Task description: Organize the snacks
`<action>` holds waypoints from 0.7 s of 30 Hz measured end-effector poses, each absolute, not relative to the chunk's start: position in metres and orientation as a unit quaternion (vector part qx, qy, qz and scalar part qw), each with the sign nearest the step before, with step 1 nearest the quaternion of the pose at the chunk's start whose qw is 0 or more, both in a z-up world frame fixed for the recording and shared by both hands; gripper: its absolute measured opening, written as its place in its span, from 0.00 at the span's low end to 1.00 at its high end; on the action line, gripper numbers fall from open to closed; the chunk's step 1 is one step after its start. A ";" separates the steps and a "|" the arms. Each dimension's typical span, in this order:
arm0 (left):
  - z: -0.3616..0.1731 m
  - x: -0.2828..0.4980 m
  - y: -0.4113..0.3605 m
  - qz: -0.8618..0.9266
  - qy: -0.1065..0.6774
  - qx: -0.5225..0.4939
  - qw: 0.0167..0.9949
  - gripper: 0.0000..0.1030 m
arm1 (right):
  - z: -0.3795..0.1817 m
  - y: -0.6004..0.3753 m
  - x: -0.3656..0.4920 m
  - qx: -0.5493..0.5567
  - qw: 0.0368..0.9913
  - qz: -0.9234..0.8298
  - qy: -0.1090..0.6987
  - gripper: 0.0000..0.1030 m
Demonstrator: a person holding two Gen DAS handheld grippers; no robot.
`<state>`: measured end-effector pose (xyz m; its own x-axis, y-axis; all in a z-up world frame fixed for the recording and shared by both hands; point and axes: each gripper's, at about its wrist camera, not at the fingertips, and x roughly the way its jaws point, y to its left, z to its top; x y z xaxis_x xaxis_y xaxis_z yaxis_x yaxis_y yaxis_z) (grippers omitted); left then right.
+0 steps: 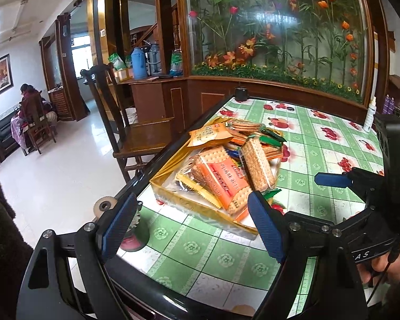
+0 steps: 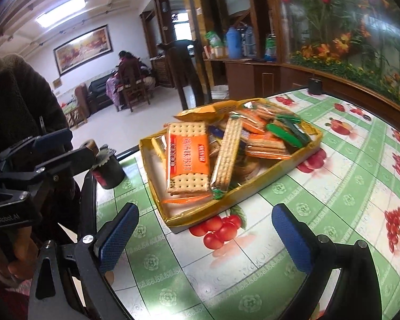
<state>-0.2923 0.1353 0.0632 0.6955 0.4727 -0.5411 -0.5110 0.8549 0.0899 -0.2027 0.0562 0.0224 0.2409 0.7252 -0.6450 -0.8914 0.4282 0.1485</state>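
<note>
Both claws, left [image 1: 192, 224] and right [image 2: 205, 237], are hovering released before the tray [image 2: 253, 190] near the desk's [image 2: 333, 200] left edge; its slippery, fragile cracker packs [image 2: 188, 160] likely need gentle grips across their flat sides.

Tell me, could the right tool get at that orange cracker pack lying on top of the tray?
Probably yes. The right tool is open and empty, the orange cracker pack lies uncovered on top of the pile, and only bare tablecloth lies between them.
</note>
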 end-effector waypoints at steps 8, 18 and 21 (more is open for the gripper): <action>0.063 -0.299 0.144 0.275 0.280 -0.044 0.919 0.83 | 0.018 0.073 -0.202 -0.153 0.773 0.525 0.322 0.98; 0.066 -0.302 0.143 0.277 0.271 -0.045 0.921 0.83 | 0.025 0.077 -0.204 -0.153 0.775 0.528 0.312 0.98; 0.067 -0.303 0.142 0.278 0.266 -0.042 0.922 0.83 | 0.027 0.077 -0.204 -0.152 0.776 0.528 0.310 0.98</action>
<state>-0.3033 0.1421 0.0672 0.7030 0.4907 -0.5148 -0.5357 0.8415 0.0705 -0.2039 0.0769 0.0270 0.2495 0.7250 -0.6420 -0.9140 0.3954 0.0912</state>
